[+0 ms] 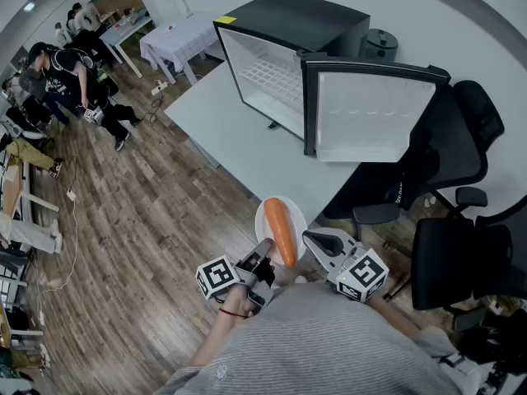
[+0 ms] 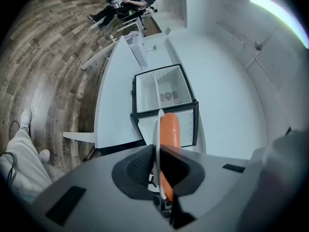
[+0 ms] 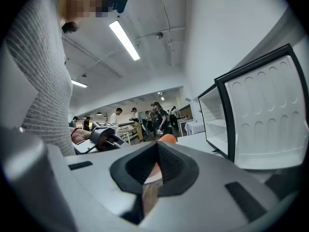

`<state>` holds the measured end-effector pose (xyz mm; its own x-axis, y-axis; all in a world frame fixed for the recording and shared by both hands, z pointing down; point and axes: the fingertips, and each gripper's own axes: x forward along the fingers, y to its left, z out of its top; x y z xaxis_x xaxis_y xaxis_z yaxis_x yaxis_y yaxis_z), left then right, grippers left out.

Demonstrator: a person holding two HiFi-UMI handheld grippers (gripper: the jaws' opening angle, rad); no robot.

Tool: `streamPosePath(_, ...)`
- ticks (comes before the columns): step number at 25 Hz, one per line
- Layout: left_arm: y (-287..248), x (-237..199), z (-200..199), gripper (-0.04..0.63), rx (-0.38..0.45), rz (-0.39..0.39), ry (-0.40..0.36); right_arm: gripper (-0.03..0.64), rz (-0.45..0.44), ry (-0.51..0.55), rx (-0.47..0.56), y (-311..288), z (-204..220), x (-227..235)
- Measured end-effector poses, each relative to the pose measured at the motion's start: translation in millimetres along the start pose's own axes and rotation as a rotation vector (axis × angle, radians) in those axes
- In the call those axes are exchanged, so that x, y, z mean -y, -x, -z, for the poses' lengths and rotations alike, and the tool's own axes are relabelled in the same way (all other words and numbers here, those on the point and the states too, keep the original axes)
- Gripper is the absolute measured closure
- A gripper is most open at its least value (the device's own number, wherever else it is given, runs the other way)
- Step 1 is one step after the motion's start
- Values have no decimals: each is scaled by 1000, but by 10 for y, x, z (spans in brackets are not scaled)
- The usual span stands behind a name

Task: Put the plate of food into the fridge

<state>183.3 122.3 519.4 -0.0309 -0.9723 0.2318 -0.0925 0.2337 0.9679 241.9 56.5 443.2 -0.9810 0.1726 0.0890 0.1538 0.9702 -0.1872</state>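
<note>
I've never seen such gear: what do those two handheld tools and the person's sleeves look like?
The left gripper and right gripper are grey shells with black ridged jaw pads; each carries a white cube of black square markers. The person wears a grey ribbed sweater, with a red band at the left wrist.

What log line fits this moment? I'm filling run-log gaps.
plate with carrot: held by left hand-held gripper, right hand-held gripper | fridge: open, on table

A: We've got a long orange carrot (image 1: 281, 230) on a round white plate (image 1: 260, 223).
B: And we see a boxy black fridge (image 1: 296, 23), white inside, plus a streaky brown wood-plank floor (image 1: 148, 245).
</note>
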Motion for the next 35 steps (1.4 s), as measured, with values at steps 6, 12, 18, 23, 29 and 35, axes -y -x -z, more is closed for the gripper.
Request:
streamPosePath(6,-5,-8,-36,563,5,4,8,604,3,-7,4,-13,8,29)
streamPosePath(12,14,-12,-34,563,10,4,11,604,-7,-13,4,-9,20,13)
streamPosePath(18,25,-28,-26,561,10,1,9,603,-4,-141,36,-17,25,119)
streamPosePath(23,17,-20,-32,560,16,4,18,603,23,-160,41,-11,21,209)
streamPosePath(29,0,-35,-40,560,25,-2,15,603,27,-206,34,-1,82,299)
streamPosePath(35,-44,-43,-48,558,27,-7,21,603,16,-216,36,-9,83,342)
